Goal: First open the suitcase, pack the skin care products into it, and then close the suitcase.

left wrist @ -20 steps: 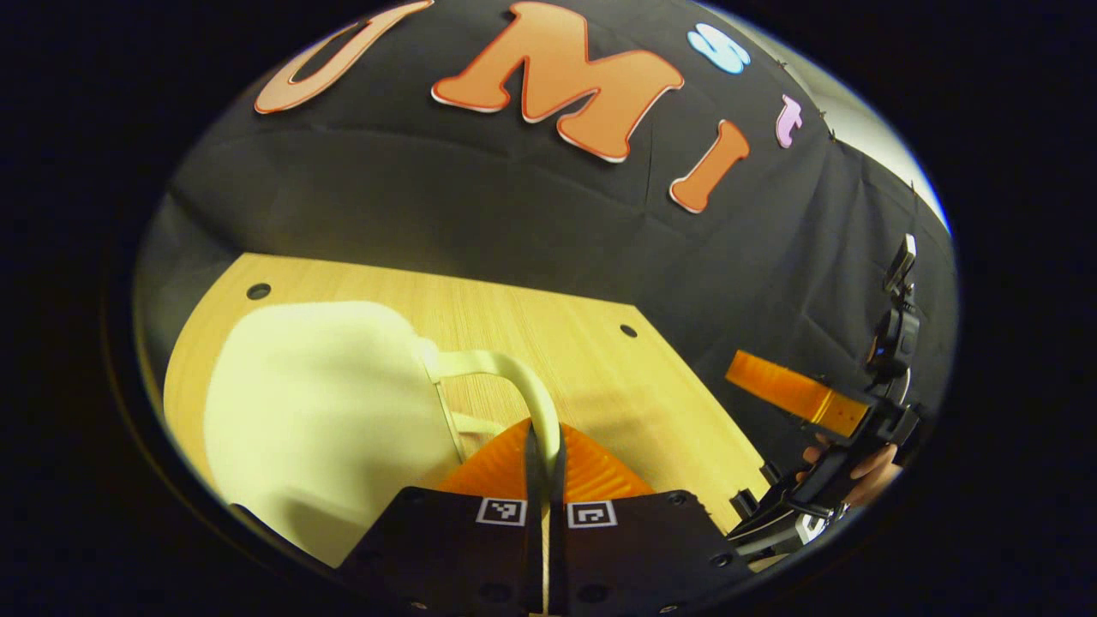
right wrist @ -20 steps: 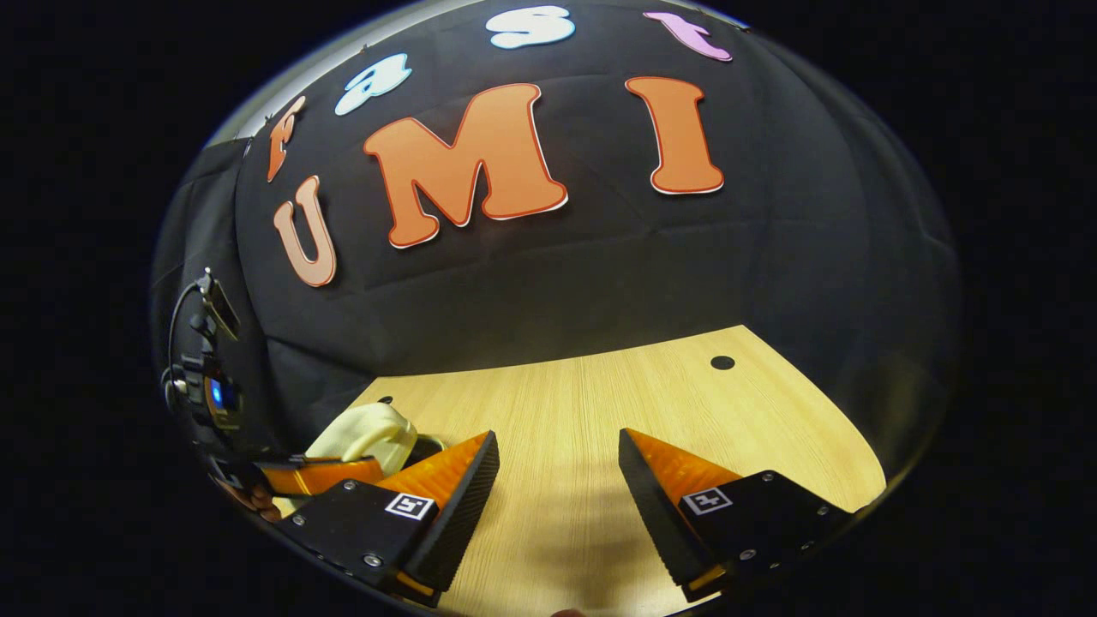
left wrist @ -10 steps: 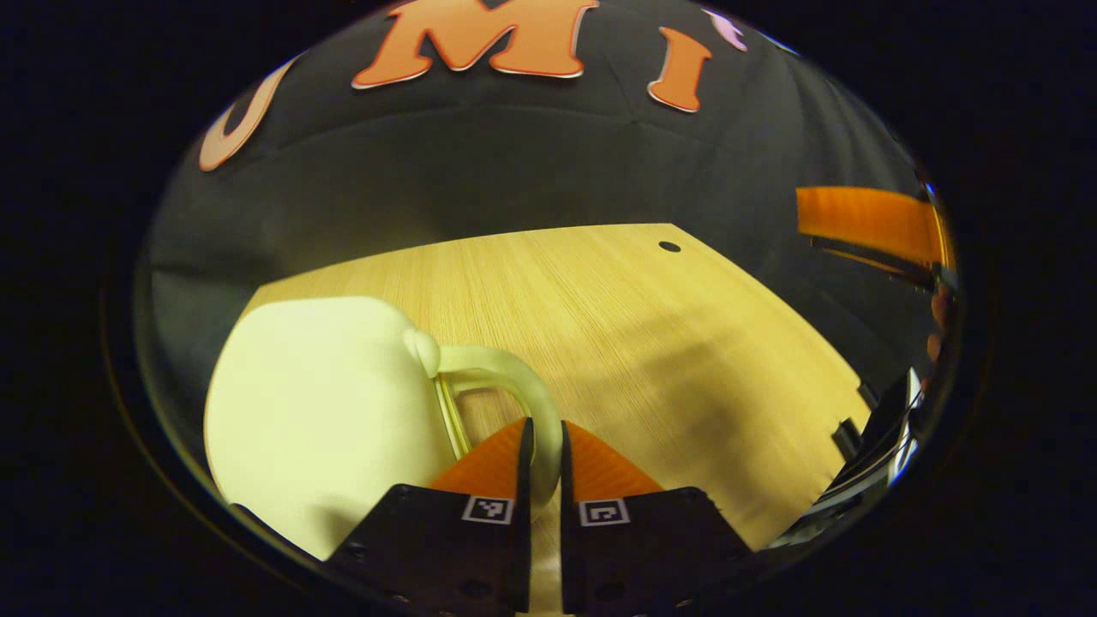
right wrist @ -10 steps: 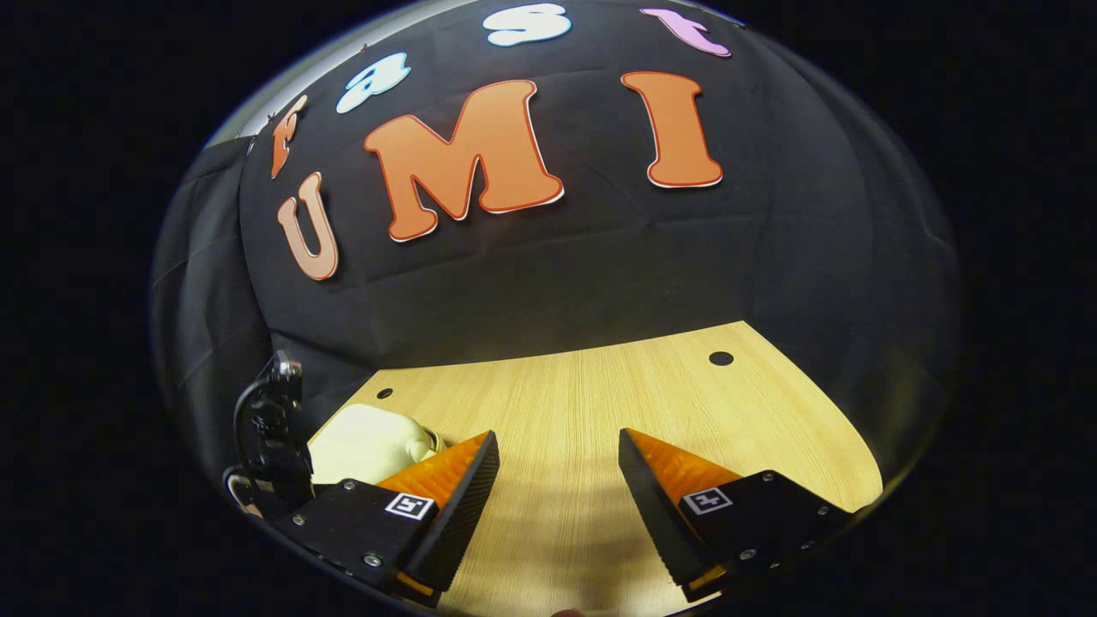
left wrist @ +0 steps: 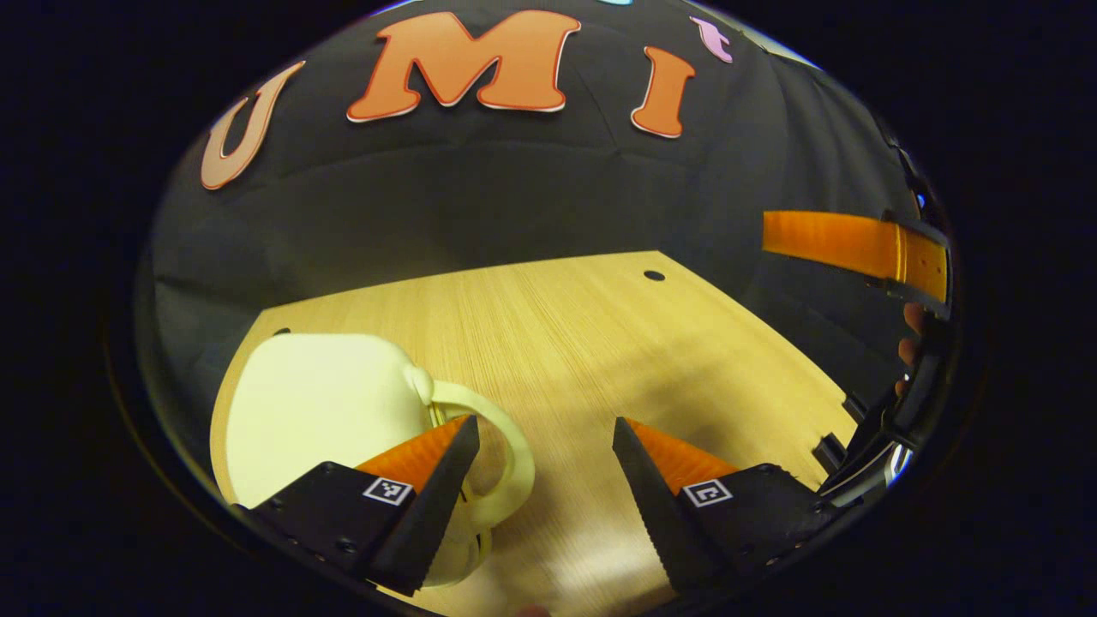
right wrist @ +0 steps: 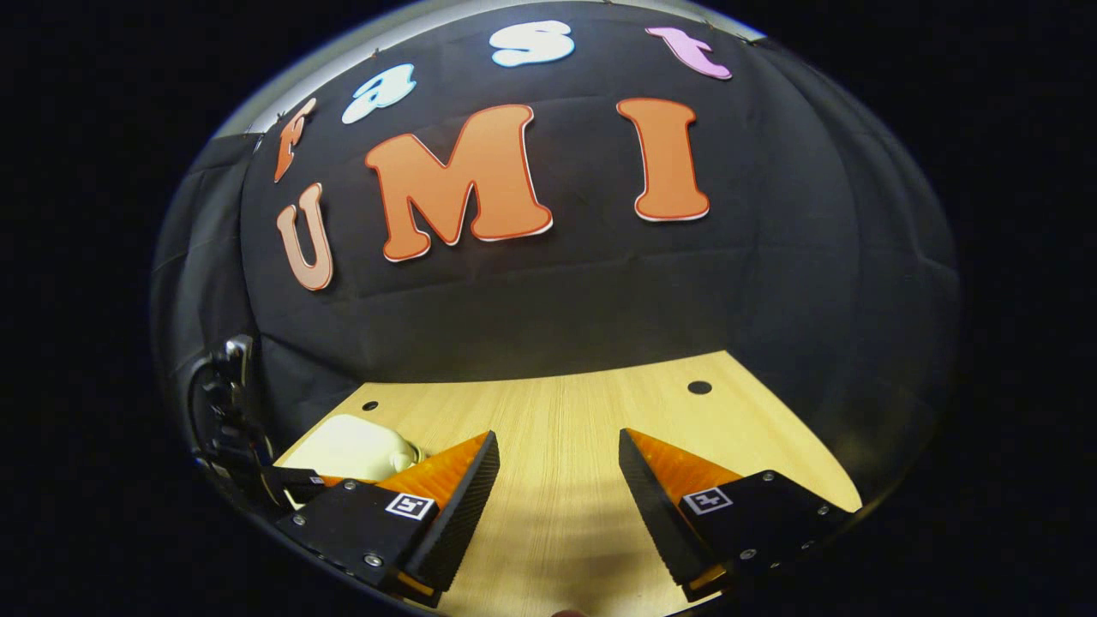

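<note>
Both grippers spread wide, cream suitcase lying closed at the left of the light wooden desk [left wrist: 600, 343].

In the left gripper view the left gripper [left wrist: 542, 458] has its fingers wide apart, pinching nothing; the small cream hard-shell suitcase [left wrist: 317, 403] lies flat in the lower left of the frame, its looped handle [left wrist: 506, 454] curving between the fingers, nearer the left one. The shell's long axis seems to run from the frame's left edge toward the centre, handle end pointing at the gripper. In the right gripper view the right gripper [right wrist: 555, 480] is equally spread over bare wood, the suitcase at lower left. The lid looks shut and no products are visible, so I cannot tell whether opening or finishing is in hand; if opening, steady the shell with one gripper and lift at the seam, not the handle.
</note>
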Action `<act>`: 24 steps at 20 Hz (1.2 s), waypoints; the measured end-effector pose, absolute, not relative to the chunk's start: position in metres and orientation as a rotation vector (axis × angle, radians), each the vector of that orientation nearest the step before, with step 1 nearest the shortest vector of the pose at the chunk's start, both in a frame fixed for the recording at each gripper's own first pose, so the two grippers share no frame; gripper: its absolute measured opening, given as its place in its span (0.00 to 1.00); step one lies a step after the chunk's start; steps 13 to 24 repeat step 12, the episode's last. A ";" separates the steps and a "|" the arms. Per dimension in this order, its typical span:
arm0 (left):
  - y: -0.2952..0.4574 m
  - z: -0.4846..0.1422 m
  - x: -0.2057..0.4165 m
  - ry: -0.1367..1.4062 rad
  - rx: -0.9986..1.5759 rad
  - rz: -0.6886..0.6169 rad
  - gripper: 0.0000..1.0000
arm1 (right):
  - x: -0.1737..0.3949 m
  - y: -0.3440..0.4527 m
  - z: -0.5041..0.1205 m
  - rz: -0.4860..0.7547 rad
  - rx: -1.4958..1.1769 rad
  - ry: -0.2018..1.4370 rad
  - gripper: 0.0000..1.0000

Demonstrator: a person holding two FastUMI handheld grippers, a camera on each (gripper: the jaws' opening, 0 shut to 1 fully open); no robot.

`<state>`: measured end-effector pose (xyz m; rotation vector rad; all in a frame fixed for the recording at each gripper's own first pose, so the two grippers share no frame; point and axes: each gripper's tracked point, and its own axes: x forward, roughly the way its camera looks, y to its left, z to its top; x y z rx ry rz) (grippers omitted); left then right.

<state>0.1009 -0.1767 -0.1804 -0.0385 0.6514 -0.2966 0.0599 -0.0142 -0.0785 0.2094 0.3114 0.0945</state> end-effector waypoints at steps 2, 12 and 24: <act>-0.173 -0.144 0.110 0.563 -0.053 -0.267 0.99 | 0.059 -0.016 -0.059 0.087 0.173 0.255 0.90; -0.130 0.005 0.131 0.203 -0.011 -0.081 0.99 | 0.049 0.014 0.020 0.165 0.034 0.040 0.90; -0.130 0.005 0.131 0.203 -0.011 -0.081 0.99 | 0.049 0.014 0.020 0.165 0.034 0.040 0.90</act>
